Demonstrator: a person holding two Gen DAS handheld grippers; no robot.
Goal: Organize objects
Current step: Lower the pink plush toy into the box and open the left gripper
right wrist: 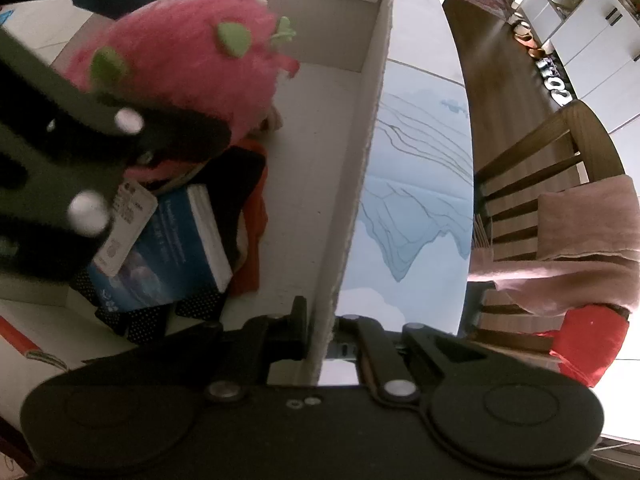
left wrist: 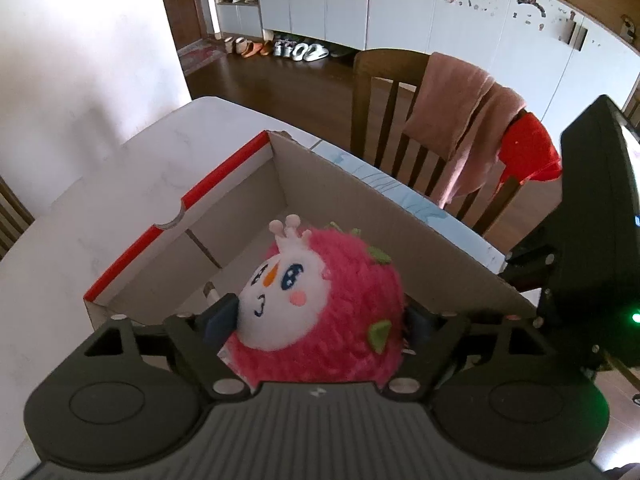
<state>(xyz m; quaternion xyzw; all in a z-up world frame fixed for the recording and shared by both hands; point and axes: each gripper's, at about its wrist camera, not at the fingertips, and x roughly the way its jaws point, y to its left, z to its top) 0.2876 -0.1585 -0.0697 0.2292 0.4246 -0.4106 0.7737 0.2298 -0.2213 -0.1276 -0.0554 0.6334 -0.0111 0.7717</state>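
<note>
So the thing getting tidied away is a round plush toy (left wrist: 320, 304): fuzzy hot-pink body, little green felt leaves stuck on here and there, and a white face patch. The face has big blue eyes, an orange carrot-ish nose, pink cheek dots, a tiny stitched mouth and a pale pink crown on top. It looks like a strawberry or dragonfruit critter.

The left gripper (left wrist: 320, 316) has it between its jaws, which are spread wide and pinching the toy from both sides. It's hanging over the open cardboard box (left wrist: 360, 216), inside the rim, roughly dead centre in the left wrist view.

The box is plain brown inside, with a red-trimmed edge running from about 9 to 11 o'clock in that view. It sits on a white table (left wrist: 100, 200).

The right gripper (right wrist: 320, 336) has its jaws pressed together on the box's side wall, at about 6 o'clock in its own view.

Already inside the box, at about 8 o'clock in the right wrist view, are a blue paperback book (right wrist: 168, 248) and some red cloth (right wrist: 256, 216).

As for writing, a white hang tag (right wrist: 128, 220) dangles under the toy with what looks like QR-type squares and small print. I can't read it. The book cover has pale lettering, too blurry to make out.

A light blue mat (right wrist: 416, 184) with line drawings lies just beside the box at 3 o'clock.
</note>
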